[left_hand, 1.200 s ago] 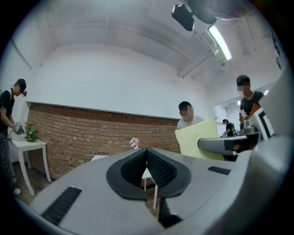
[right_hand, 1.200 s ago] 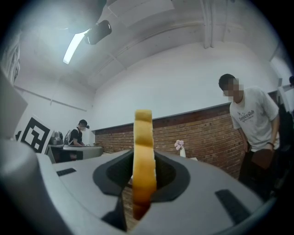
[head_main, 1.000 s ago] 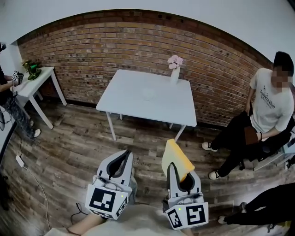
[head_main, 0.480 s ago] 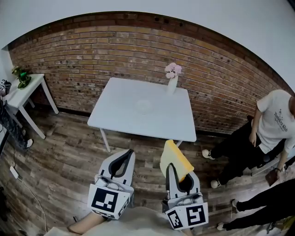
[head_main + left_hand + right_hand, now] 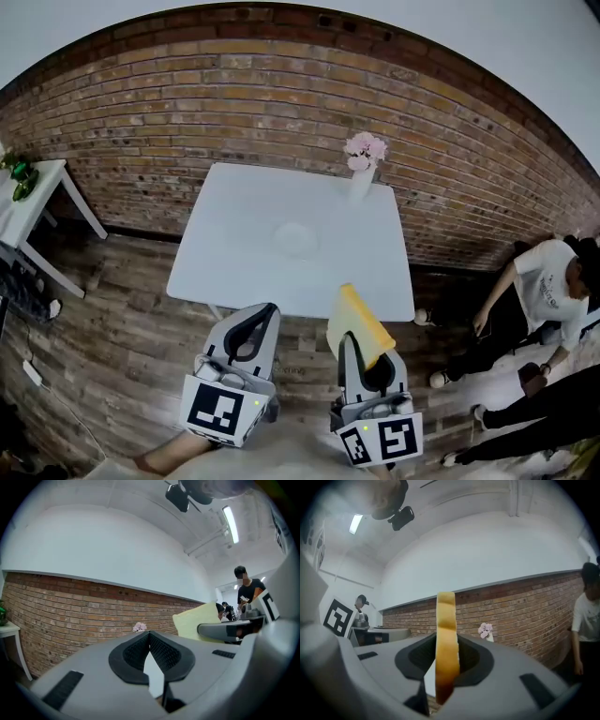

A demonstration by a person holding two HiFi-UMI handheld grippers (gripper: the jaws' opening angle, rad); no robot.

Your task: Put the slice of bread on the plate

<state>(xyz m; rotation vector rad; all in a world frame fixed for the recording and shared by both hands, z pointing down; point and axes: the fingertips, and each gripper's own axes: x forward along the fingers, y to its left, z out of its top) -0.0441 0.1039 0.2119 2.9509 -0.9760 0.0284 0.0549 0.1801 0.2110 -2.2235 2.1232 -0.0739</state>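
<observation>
Bread slice [image 5: 359,322] stands upright, clamped in the right tool [image 5: 362,356], by the near edge of the tabletop [image 5: 225,244]; the plate [image 5: 296,239] sits mid-tabletop. Left tool [image 5: 251,330] has its jaws together, empty.

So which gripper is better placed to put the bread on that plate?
Right. The right gripper clamps the slice of bread, with the plate ahead on the table; the left gripper is shut, holding nothing.
</observation>
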